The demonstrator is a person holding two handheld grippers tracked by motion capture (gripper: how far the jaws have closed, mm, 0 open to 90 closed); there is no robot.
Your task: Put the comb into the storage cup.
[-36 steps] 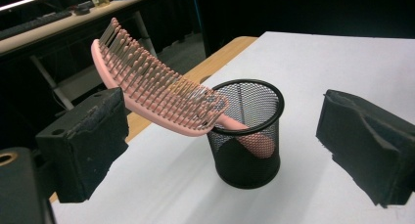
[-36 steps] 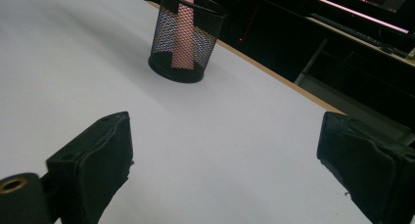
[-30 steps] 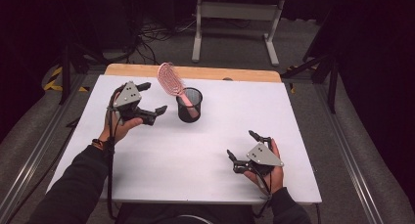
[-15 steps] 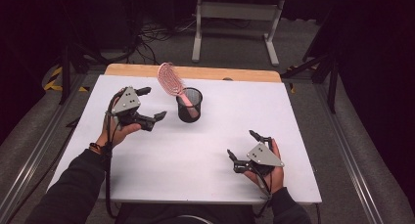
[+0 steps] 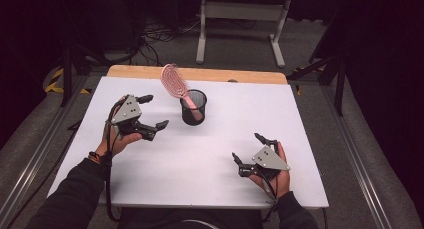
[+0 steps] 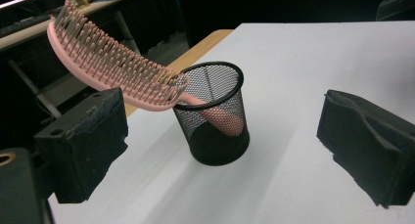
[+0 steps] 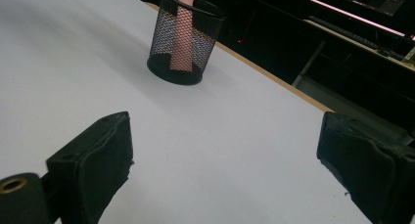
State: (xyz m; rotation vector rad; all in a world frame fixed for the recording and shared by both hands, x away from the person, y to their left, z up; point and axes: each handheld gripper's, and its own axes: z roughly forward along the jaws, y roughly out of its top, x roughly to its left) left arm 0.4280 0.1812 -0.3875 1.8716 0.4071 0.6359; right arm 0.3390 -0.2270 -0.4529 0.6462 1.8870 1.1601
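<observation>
A: Left tool (image 5: 154,111) status?
B: Jaws spread wide, nothing gripped. It is held just above the table (image 5: 300,119) at left of centre, pointed toward the mesh cup (image 5: 193,107). A clear gap is seen between the jaw tips and the cup in the high view.

A: And in the left gripper view?
B: The cup (image 6: 214,114) is framed between the two black pads (image 6: 88,141), farther out, untouched. White table surface (image 6: 313,62) is seen between and beyond them.

A: Right tool (image 5: 247,148)?
B: Also released, jaws apart, empty. It is held low at the near right of the table, well apart from the cup. In the right gripper view the pads (image 7: 98,158) are seen wide apart with bare table (image 7: 220,150) between; the cup (image 7: 184,40) is seen far off at the top.

A: Contents of the cup?
B: A pink hairbrush (image 5: 175,84) is stood in it, handle down. The handle (image 6: 222,119) is visible through the mesh, leaned against the wall. The bristled head (image 6: 112,72) sticks out over the rim, tilted up and away toward the far left of the table. In the right gripper view the handle (image 7: 181,38) is seen through the mesh.

A: Cup position?
B: Upright, around table centre, toward the far edge. A wooden strip (image 5: 240,75) is seen along that edge.
</observation>
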